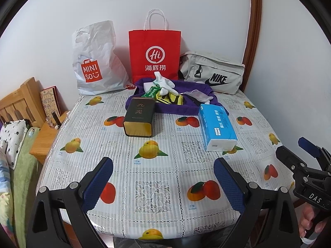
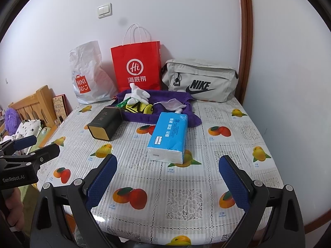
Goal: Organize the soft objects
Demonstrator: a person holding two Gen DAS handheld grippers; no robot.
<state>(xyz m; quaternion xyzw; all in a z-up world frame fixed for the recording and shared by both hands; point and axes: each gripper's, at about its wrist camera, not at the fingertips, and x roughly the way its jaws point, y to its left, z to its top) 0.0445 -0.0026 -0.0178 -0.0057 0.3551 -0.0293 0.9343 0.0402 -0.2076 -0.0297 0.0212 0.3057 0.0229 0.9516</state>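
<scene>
A purple cloth [image 1: 182, 108] [image 2: 142, 116] lies at the back of the table, holding a white glove [image 1: 165, 83] [image 2: 138, 94], a yellow-black fabric [image 1: 171, 99] [image 2: 140, 108], a green packet [image 1: 152, 92] and a pale mask [image 1: 197, 95] [image 2: 172, 104]. A blue tissue pack [image 1: 217, 127] [image 2: 169, 137] lies in front of it on the right, a dark tin [image 1: 139, 116] [image 2: 106, 123] on the left. My left gripper [image 1: 163, 177] [image 2: 33, 144] and right gripper [image 2: 167, 174] [image 1: 298, 148] hover open over the table's near edge, holding nothing.
Against the wall stand a white Miniso bag [image 1: 95, 62] [image 2: 89, 76], a red paper bag [image 1: 155, 53] [image 2: 137, 66] and a grey Nike pouch [image 1: 213, 72] [image 2: 199, 81]. The table [image 1: 161, 186] has a fruit-print cover. A wooden bedstead [image 1: 18, 101] and bedding sit left.
</scene>
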